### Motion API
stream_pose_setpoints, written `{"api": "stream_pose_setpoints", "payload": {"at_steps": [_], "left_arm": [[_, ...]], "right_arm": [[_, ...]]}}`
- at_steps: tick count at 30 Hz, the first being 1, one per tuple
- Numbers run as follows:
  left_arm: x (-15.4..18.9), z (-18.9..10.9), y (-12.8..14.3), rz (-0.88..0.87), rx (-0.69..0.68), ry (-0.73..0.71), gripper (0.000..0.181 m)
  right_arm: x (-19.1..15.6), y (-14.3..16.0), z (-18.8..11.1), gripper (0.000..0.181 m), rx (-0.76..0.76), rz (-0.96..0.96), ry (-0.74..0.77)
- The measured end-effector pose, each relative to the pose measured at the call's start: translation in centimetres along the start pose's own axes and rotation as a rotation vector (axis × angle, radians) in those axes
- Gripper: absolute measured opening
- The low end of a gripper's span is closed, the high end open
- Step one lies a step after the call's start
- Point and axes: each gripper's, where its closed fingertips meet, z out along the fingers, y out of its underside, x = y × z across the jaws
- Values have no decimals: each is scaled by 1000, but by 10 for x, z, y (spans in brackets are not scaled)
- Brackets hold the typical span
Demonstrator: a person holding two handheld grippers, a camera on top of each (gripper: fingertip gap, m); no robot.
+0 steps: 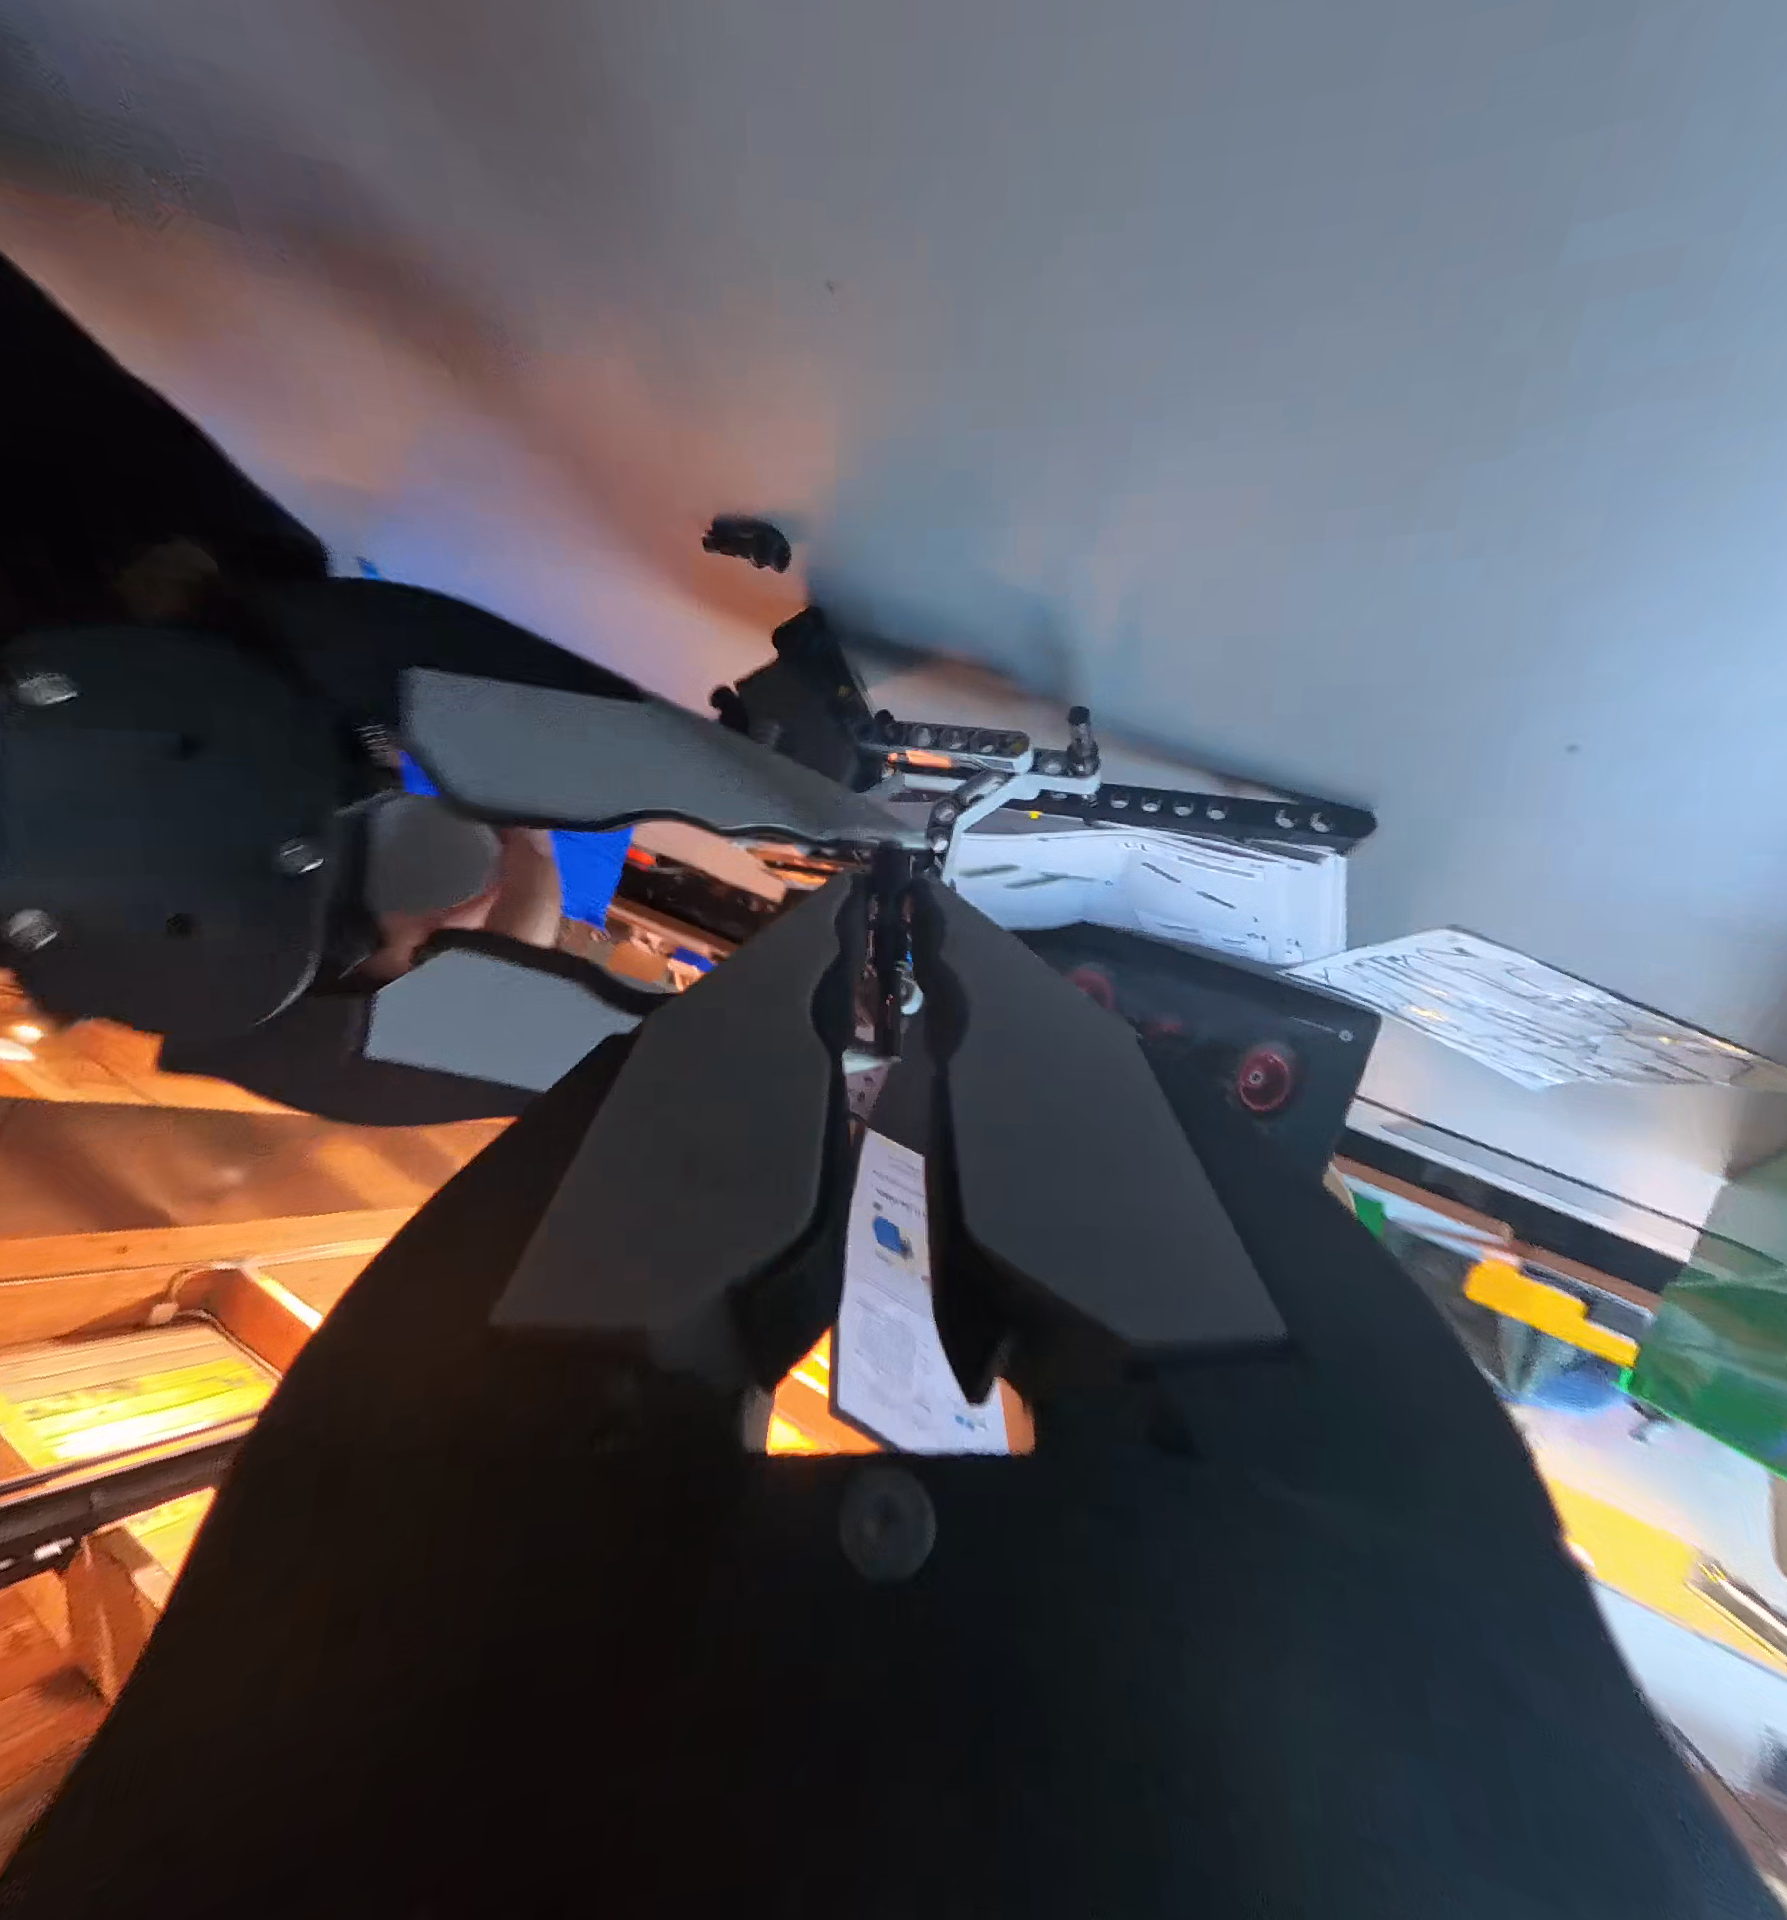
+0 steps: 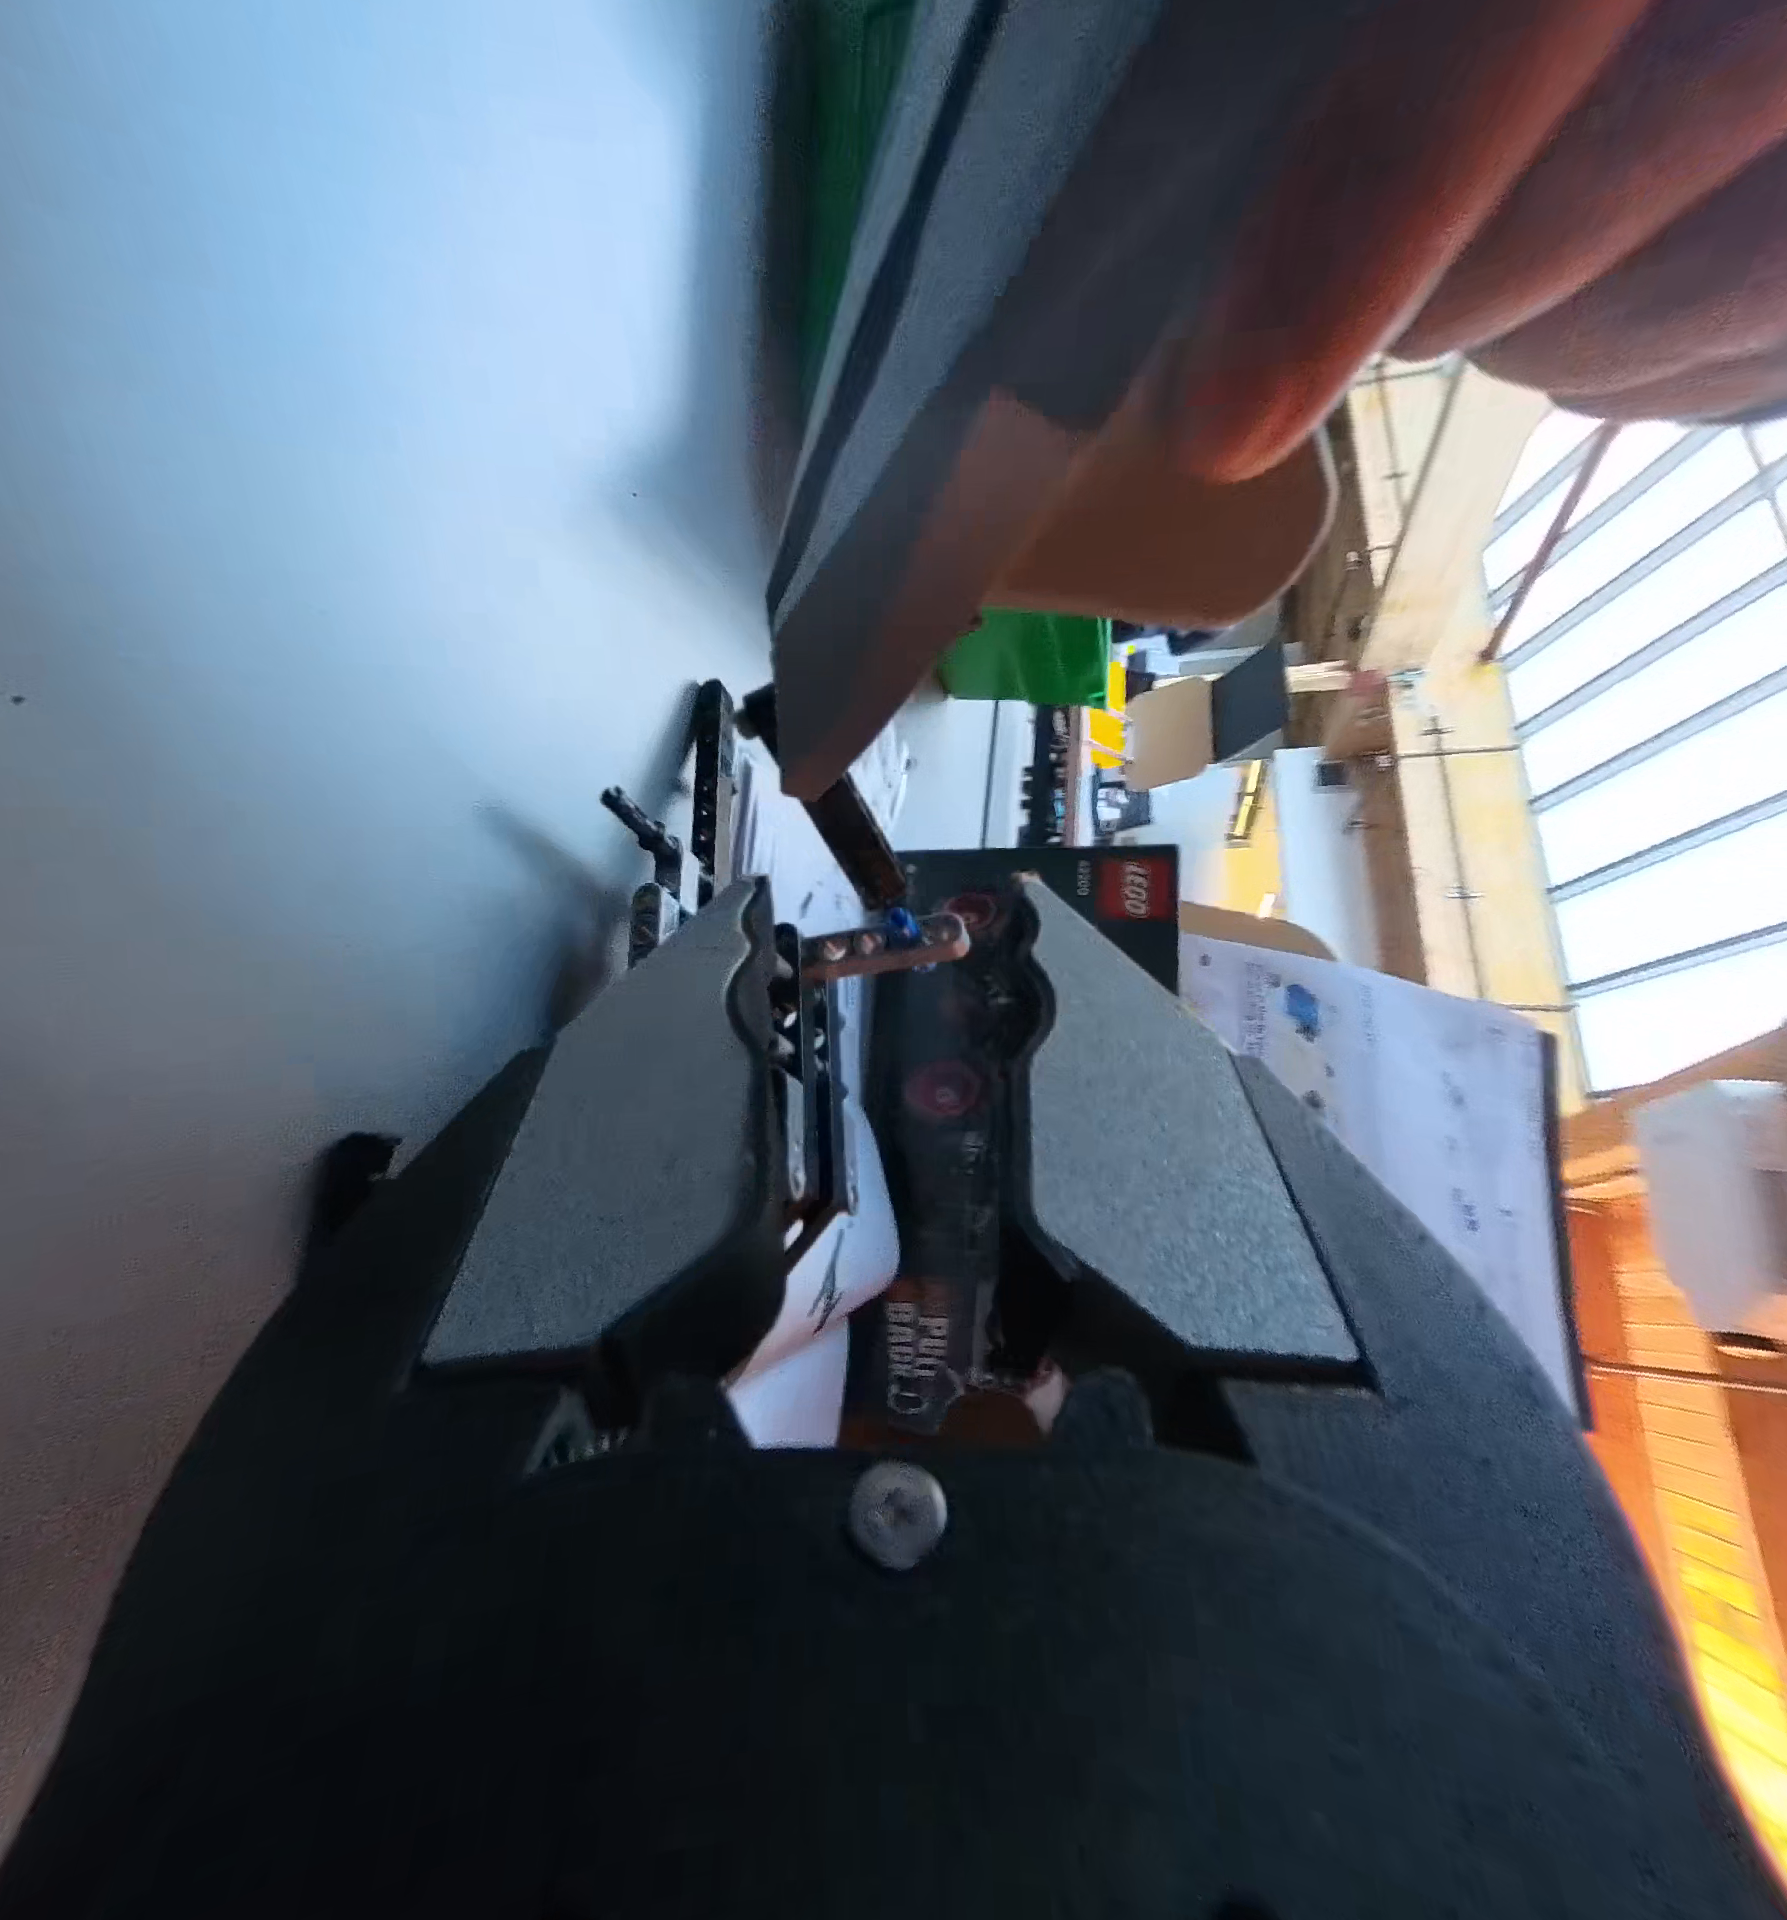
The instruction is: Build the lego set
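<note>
My left gripper [image 1: 884, 894] is shut on a thin black part of the partly built lego model [image 1: 982, 769], made of white and black beams with a long black beam [image 1: 1232, 810]. It holds the model tilted above the pale table [image 1: 1180, 312]. My right gripper [image 2: 889, 914] is open; a black and grey beam of the model [image 2: 816, 1060] lies against its left finger, and a short beam with a blue pin [image 2: 899, 920] crosses the gap. The right gripper also shows in the left wrist view [image 1: 764, 914], its upper finger over the model.
A small black lego piece [image 1: 749, 542] lies alone on the table. The black lego box [image 1: 1263, 1075] and the instruction booklet [image 1: 1149, 883] lie behind the model, with printed sheets [image 1: 1491, 997] and a green bag [image 1: 1751, 1351] to the right. A hand [image 2: 1491, 208] fills the right wrist view's top right.
</note>
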Motion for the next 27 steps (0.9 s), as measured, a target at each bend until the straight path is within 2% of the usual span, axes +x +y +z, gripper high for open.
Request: {"api": "stream_pose_setpoints", "payload": {"at_steps": [7,9,21,27], "left_arm": [[-8,-7,-13,-23,87,-53,5],[-8,-8,-14,-32,97,-51,5],[-1,-4,-10,-43,95,-17,7],[-4,-2,-11,-63,96,-32,18]], "right_arm": [[-8,-25,-2,25,64,-96,18],[-16,-26,-1,9,44,-110,-14],[-17,-23,7,5,-3,-40,59],[-16,-20,7,5,-14,-19,57]]}}
